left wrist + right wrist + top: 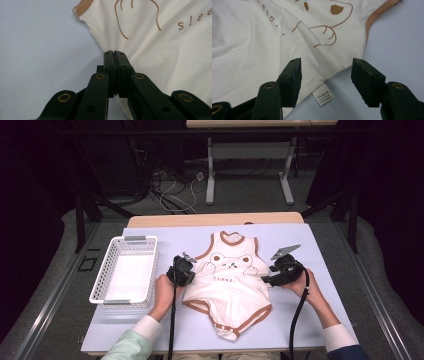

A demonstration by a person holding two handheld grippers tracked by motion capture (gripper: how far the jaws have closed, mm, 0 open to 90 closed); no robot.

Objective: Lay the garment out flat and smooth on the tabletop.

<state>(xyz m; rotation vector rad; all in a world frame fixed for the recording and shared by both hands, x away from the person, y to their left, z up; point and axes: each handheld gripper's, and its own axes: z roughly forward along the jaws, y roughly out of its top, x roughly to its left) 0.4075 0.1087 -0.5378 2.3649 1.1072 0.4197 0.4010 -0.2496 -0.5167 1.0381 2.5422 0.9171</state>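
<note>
High view first: a cream baby bodysuit with brown trim and a bear print lies flat on the pale blue table cover, neck toward the far edge, roughly in the middle between the person's two hands. The left gripper sits at the garment's left side seam, just below the armhole, and the right gripper at the opposite side seam. Through the left gripper view, the jaws are pressed together with a fold of the bodysuit's side edge pinched between them — the fabric puckers toward the tips. Over on the right gripper view, the jaws stand wide apart, straddling the bodysuit's side edge without closing on it; a small white care label pokes out from the seam between them, lying on the cover. A white slatted basket rests to the left of the garment, well apart from it — beside the left hand.
</note>
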